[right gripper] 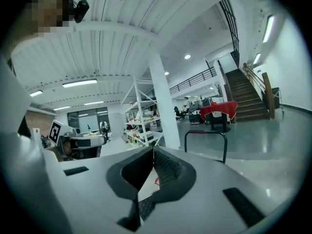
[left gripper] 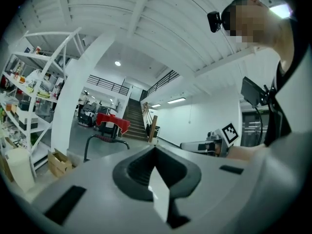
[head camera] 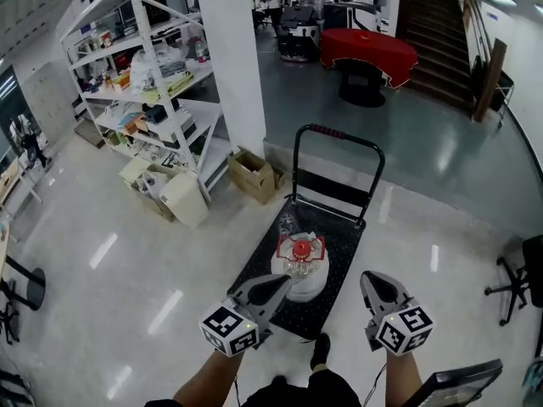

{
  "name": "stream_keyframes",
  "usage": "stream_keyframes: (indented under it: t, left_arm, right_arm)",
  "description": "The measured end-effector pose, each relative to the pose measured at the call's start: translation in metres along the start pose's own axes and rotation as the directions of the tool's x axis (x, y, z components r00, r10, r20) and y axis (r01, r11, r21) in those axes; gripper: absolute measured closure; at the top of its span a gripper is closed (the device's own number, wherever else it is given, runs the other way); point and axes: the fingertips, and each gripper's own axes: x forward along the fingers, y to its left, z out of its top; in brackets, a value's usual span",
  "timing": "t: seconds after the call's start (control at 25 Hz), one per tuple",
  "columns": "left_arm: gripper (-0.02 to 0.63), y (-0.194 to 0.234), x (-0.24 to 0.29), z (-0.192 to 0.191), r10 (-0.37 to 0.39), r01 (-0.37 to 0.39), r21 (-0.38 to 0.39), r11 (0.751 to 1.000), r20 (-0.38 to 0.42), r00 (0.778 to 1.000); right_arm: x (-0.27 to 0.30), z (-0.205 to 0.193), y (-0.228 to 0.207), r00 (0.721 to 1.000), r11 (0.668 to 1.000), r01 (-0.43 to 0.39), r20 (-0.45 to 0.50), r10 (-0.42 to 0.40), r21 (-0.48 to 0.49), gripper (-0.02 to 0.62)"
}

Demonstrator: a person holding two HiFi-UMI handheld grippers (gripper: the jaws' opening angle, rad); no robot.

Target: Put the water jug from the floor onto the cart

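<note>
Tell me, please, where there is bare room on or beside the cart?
The cart deck is bare right of the water jug and toward the handle. The floor left of the cart is open. It is crowded around the shelf foot and cardboard box.

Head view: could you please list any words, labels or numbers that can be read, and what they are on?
No text is legible.
On the water jug: no readable label.
On the left gripper and right gripper cubes: square markers only, no letters.
On the shelf goods: too small to read.
</note>
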Motion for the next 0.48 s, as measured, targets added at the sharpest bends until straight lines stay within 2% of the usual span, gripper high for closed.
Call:
stream_keyframes:
  t: [0.16, 0.36, 0.48]
  left_arm:
    - [0.604, -0.029, -0.04, -0.01, -0.051, 0.051, -0.016, 0.999, 0.022, 0.998]
    - [0.604, -0.078, -0.08, -0.012, -0.082, 0.083, -0.043, 0.996, 0.019, 0.996]
    - [0.604, -0.121, -0.101, -0.006, -0.102, 0.102, -0.024, 0.994, 0.017, 0.995]
  right_arm:
    - [-0.047, -0.021, 0.037, 0.999, 0.999, 0.042, -0.002, -0.042, 0.023, 0.592]
    - [-0.113, -0.022, 0.077, 0.998, 0.998, 0.068, 0.011, -0.067, -0.002, 0.592]
    - [-0.158, -0.02, 0.095, 0.996, 0.997, 0.079, 0.031, -0.079, -0.004, 0.592]
